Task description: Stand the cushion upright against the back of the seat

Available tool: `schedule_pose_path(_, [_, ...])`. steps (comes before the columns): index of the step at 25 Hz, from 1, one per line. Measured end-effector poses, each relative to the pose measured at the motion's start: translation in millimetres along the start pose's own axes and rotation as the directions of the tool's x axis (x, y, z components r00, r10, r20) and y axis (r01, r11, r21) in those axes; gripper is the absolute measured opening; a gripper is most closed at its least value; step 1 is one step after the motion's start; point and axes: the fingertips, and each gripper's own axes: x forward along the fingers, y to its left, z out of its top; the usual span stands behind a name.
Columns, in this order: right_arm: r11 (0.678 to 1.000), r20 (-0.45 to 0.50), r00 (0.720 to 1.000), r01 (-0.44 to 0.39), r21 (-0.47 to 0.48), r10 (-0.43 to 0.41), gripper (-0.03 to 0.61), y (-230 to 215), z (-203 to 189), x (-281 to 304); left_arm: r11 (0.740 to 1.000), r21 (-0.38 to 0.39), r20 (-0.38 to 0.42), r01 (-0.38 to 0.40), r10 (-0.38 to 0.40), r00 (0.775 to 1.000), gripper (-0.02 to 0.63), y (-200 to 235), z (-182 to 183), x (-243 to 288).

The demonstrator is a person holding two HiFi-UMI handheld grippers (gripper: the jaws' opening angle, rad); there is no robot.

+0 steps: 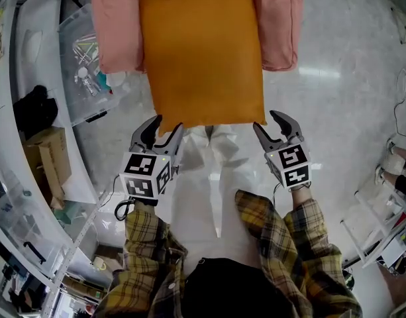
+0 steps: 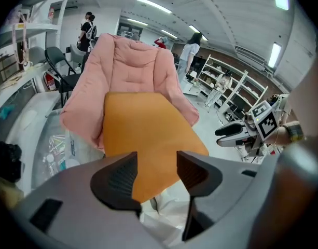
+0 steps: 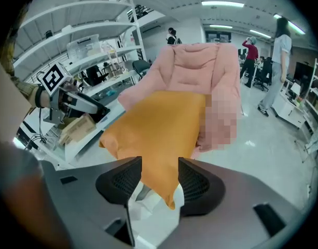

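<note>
An orange cushion (image 1: 203, 52) lies flat on a pink padded seat (image 1: 116, 25), its near edge hanging past the seat's front. My left gripper (image 1: 161, 132) is at the cushion's near left corner and my right gripper (image 1: 274, 126) at the near right corner. Both stand open, pointing down and forward. In the left gripper view the cushion (image 2: 143, 134) fills the gap between the jaws of my left gripper (image 2: 156, 173), and the pads do not press on it. In the right gripper view the cushion's corner (image 3: 169, 191) hangs between the spread jaws of my right gripper (image 3: 160, 178), untouched. The seat's back (image 2: 133, 66) rises behind the cushion.
A clear plastic bin (image 1: 90, 71) with small items sits left of the seat, and a cardboard box (image 1: 50, 158) on white shelving nearer left. White racks (image 2: 226, 87) stand at the right. People (image 3: 280, 61) stand far behind. Glossy floor lies to the right.
</note>
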Motion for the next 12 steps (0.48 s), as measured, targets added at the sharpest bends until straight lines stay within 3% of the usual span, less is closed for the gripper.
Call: schedule_pose_path(12, [0.998,-0.184,0.983,-0.020,0.053,0.030,0.222,-16,-76,55,0.999,-0.001,-0.210,-0.054,0.053,0.976,0.273,43,-91,50])
